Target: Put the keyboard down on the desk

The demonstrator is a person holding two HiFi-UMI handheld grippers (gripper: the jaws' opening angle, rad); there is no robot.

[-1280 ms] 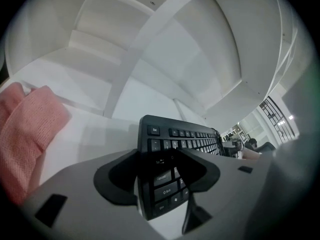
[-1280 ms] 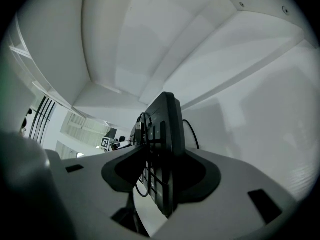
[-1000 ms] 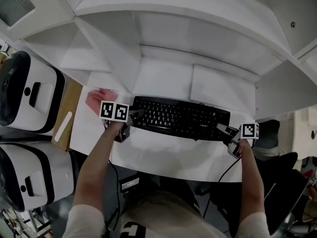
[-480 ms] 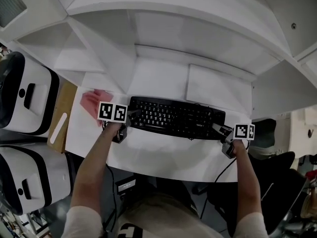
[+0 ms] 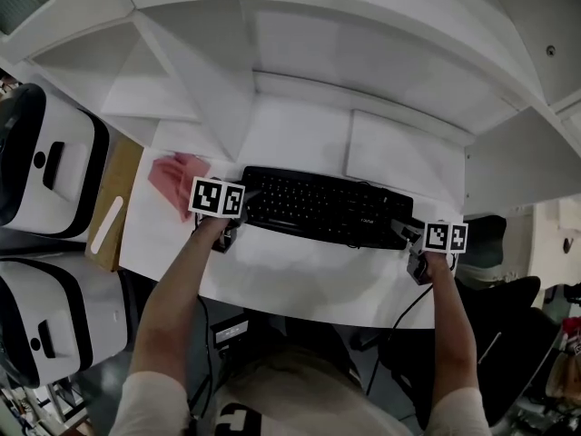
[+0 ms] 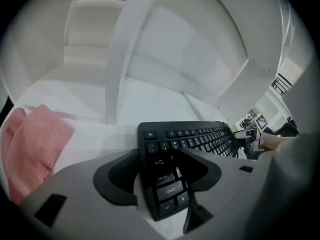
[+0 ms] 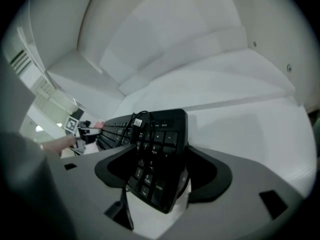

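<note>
On the desk (image 5: 300, 280), black corded keyboard (image 5: 322, 209).

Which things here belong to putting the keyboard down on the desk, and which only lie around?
Job: keyboard; desk; left gripper and right gripper, jaws opening, a keyboard end between each pair.
Lying about: pink cloth; white devices at the left; wooden board.

Open desk (image 5: 300, 275) runs along the near side of the keyboard (image 5: 327, 209); a pink cloth (image 5: 177, 175) lies to its left; a white divider (image 5: 218, 107) stands behind its left end.
</note>
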